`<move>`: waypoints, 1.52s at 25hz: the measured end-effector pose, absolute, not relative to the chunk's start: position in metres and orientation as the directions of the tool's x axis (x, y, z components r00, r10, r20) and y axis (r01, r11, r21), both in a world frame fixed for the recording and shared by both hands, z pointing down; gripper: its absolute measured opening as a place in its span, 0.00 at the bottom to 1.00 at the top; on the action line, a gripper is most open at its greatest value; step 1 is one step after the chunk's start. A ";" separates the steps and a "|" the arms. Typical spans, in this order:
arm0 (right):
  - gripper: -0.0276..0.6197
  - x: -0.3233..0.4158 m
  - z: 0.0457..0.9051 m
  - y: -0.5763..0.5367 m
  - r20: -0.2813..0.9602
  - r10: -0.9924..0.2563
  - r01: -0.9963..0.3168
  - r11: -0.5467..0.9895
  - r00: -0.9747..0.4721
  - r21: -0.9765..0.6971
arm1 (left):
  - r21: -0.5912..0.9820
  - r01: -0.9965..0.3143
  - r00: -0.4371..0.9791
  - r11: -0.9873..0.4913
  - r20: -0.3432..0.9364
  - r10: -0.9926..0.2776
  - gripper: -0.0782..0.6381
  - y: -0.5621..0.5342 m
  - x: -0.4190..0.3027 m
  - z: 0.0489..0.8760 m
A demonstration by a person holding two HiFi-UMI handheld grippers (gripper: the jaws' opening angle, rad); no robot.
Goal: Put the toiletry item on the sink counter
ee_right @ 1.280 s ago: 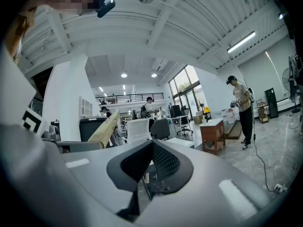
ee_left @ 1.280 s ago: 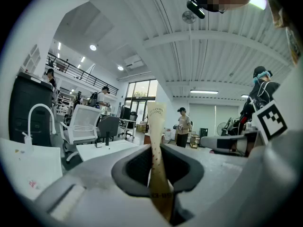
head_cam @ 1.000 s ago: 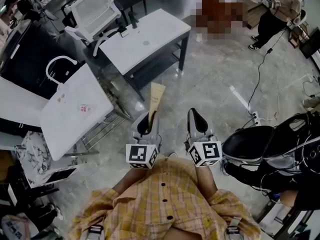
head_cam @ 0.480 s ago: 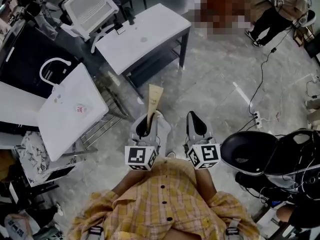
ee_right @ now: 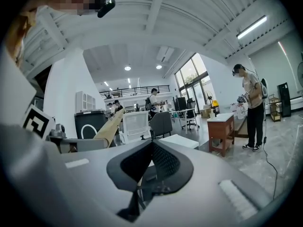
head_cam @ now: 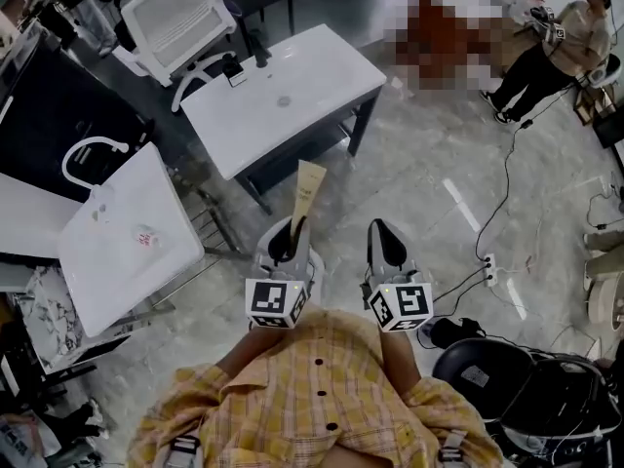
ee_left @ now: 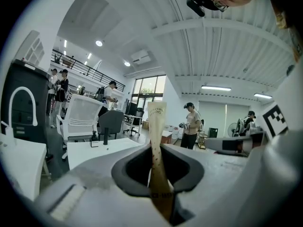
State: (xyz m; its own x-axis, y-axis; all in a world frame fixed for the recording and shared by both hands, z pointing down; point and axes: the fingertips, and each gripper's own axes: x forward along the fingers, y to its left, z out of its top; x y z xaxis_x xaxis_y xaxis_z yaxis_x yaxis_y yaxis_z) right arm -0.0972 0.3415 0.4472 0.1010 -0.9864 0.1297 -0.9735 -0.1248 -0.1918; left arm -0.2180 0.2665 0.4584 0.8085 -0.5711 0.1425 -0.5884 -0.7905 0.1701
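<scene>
Walking onward has brought the white sink counter (head_cam: pixel 283 96) nearer ahead. The left gripper (head_cam: pixel 291 226) clamps the beige toiletry tube (head_cam: pixel 308 188), carried short of it, and the right gripper (head_cam: pixel 382 228) is closed, empty. Placement remains.

My tan toiletry tube (head_cam: pixel 306 191) is pinched near its lower end in my left gripper (head_cam: pixel 291 230), with its flat crimped end pointing forward. The white sink counter (head_cam: pixel 312 76) stands ahead, apart from it.

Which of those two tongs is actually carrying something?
The left tongs: they are shut on a tall beige tube that sticks out ahead of them. The right tongs beside them are closed with nothing between them.
</scene>
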 end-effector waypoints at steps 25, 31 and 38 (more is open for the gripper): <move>0.05 0.000 0.425 0.045 0.158 -0.983 -0.989 -0.109 0.091 -0.103 | 0.200 -0.571 0.820 -0.796 0.183 -0.542 0.17 -0.023 -0.106 0.466; 0.05 0.025 0.433 0.033 0.167 -0.980 -0.983 -0.129 0.106 -0.132 | 0.161 -0.599 0.796 -0.784 0.226 -0.562 0.17 -0.037 -0.092 0.471; 0.04 0.056 0.438 -0.004 0.159 -0.987 -0.983 -0.066 0.038 -0.172 | 0.105 -0.642 0.755 -0.760 0.261 -0.602 0.17 -0.064 -0.067 0.471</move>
State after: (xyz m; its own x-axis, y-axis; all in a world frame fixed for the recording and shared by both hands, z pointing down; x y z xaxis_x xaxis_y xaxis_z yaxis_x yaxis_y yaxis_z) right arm 0.0557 -0.0038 0.4381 0.0383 -0.9866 0.1585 -0.9829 -0.0657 -0.1717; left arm -0.0665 -0.0641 0.4714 0.7549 -0.6016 0.2612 -0.6417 -0.7597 0.1050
